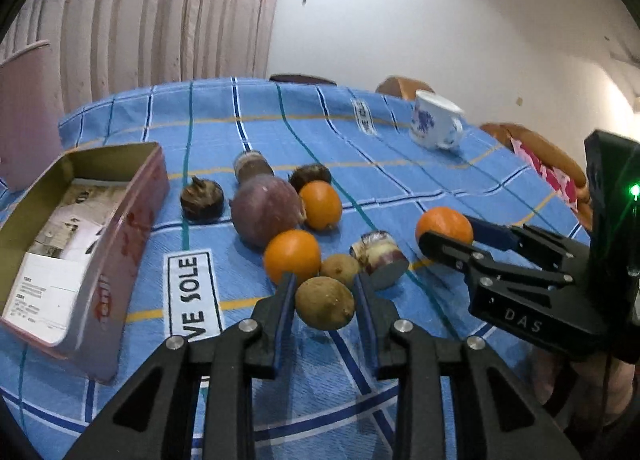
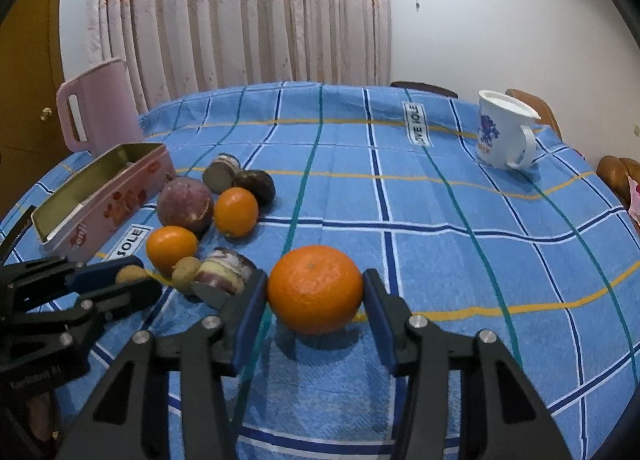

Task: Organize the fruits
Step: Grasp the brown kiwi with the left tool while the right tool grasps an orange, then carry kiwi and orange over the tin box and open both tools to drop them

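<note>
My left gripper (image 1: 325,292) is shut on a small brown round fruit (image 1: 325,302), blue pads pressing both sides; the right wrist view shows that gripper (image 2: 134,280) at the left with the fruit (image 2: 130,274). My right gripper (image 2: 315,292) is shut on a large orange (image 2: 315,288), which rests on the blue checked cloth (image 2: 440,244); it appears again at the right (image 1: 442,238) around that orange (image 1: 444,225). Loose fruits lie between: two oranges (image 1: 292,256) (image 1: 321,205), a purple round fruit (image 1: 266,210), another small brown fruit (image 1: 340,269), dark brown fruits (image 1: 201,200) and cut purple-skinned pieces (image 1: 379,256).
An open pink tin (image 1: 132,212) holding papers lies at the left of the fruits. A pink jug (image 2: 96,108) stands behind it near the curtain. A white mug with a blue print (image 2: 504,132) stands at the far right. Chair backs (image 1: 532,148) line the table's far edge.
</note>
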Demonstrator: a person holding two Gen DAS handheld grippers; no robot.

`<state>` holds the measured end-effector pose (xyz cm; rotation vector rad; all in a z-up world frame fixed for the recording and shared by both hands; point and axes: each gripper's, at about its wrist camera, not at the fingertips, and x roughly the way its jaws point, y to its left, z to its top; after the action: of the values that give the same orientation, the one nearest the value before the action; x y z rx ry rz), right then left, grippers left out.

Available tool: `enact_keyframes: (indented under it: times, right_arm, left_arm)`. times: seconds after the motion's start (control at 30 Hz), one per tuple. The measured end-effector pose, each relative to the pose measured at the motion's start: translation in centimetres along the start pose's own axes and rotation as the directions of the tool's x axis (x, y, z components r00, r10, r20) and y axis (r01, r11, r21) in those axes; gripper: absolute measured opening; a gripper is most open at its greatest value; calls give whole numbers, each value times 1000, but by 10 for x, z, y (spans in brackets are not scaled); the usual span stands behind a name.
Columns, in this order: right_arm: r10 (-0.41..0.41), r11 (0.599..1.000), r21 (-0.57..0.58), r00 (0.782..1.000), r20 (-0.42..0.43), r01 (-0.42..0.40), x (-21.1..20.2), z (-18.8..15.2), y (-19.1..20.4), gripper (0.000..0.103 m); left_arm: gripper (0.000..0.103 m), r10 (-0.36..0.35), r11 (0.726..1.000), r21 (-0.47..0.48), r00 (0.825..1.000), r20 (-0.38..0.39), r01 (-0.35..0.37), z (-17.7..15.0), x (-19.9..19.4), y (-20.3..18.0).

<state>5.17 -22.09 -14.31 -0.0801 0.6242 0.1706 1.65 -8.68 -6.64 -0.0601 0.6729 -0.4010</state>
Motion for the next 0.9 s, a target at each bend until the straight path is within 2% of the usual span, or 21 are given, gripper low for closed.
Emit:
enact_keyframes:
  times: [0.2,0.5,0.77,0.9]
  right_arm:
    - [8,999,-33,998,64,-6,-11,-2,7,51]
    - [41,996,-82,991,130,-30,-22,-6,14,51]
    - [65,994,-97,987,149,-51,-26,-8,16,51]
    - [85,992,-101,987,136,-72,-24,-6,22,51]
  left_arm:
    - [31,20,1000,8,997,77,-21,-1,-11,-2]
    - [31,46,999,22,989,141,-50,-4,-17,-6]
    - [31,70,997,16,983,168,-74,-3,-26,-2]
    - [31,105,994,12,977,188,-109,0,-34,4]
